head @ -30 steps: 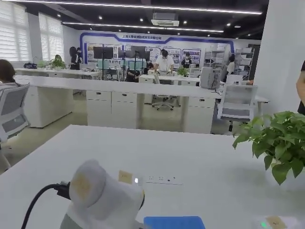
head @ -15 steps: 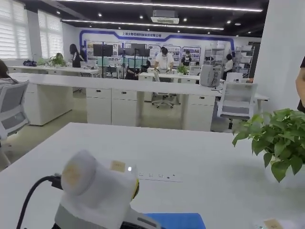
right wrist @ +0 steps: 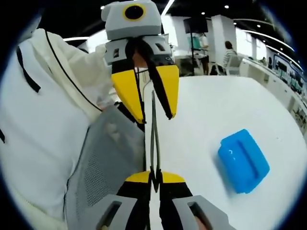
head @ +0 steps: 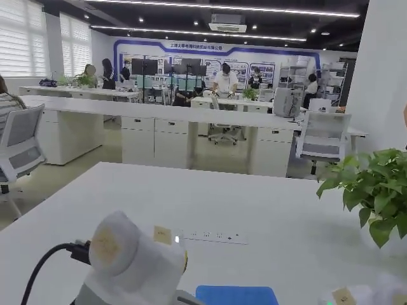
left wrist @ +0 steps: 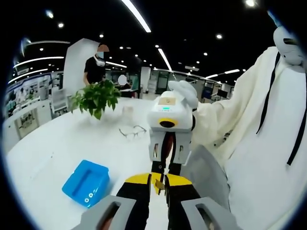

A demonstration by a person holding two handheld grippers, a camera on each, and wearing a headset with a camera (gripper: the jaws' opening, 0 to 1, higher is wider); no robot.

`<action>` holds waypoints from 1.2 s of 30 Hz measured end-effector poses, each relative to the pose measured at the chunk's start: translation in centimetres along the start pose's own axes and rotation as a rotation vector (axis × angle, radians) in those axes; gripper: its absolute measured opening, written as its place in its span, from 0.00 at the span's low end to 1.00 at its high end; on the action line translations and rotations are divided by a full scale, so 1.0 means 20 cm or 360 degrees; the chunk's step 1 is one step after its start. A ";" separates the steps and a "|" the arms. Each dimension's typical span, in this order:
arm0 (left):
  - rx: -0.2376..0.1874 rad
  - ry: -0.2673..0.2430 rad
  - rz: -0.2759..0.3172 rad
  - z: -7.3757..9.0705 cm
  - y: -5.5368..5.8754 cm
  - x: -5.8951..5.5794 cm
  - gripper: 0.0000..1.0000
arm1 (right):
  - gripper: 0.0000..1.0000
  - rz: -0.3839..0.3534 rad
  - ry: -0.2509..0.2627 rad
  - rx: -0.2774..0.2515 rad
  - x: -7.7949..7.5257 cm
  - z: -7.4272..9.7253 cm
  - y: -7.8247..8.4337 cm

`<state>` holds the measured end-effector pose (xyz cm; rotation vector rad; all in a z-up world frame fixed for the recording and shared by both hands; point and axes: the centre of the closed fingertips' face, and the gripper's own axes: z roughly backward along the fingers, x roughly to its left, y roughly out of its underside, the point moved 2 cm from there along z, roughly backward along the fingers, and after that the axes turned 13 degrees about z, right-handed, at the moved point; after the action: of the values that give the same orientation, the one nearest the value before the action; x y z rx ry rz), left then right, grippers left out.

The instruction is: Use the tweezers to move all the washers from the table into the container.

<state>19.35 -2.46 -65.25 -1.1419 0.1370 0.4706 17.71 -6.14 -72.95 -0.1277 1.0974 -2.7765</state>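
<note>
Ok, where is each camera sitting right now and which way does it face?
Head view: on the headset, facing forward across the white table into the office; a gripper at the bottom edge.
Left gripper view: on the left gripper, facing the right gripper head-on; the person's white clothing at right.
Right gripper view: on the right gripper, looking along the tweezers at the left gripper; white clothing at left.
Shared: the blue container, in all three.

container (head: 236,296) cut by bottom edge | specks (left wrist: 87,199) inside too small to tell
</note>
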 end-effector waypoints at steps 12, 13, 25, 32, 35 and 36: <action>0.0446 -0.0194 -0.0044 -0.08 0.25 0.11 0.30 | 0.01 0.0127 -0.0170 0.0496 -0.02 -0.05 0.16; 0.0457 -0.0194 -0.0036 -0.09 0.26 0.12 0.30 | 0.01 0.0120 -0.0183 0.0521 -0.02 -0.05 0.17; 0.0785 -0.0143 0.0062 -0.20 0.41 0.17 0.23 | 0.01 0.0047 -0.0309 0.0626 -0.04 -0.11 0.21; 0.0856 -0.0163 0.0067 -0.24 0.48 0.23 0.04 | 0.01 -0.0020 -0.0306 0.0609 -0.07 -0.12 0.22; 0.0877 -0.0162 0.0041 -0.24 0.51 0.24 0.00 | 0.01 -0.0032 -0.0297 0.0592 -0.08 -0.12 0.23; 0.0894 -0.0163 0.0040 -0.25 0.53 0.25 0.00 | 0.01 -0.0018 -0.0283 0.0584 -0.08 -0.12 0.23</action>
<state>19.87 -1.97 -77.89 -0.5653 0.1807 0.4731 19.51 -7.51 -77.89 -0.3283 0.5371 -2.8527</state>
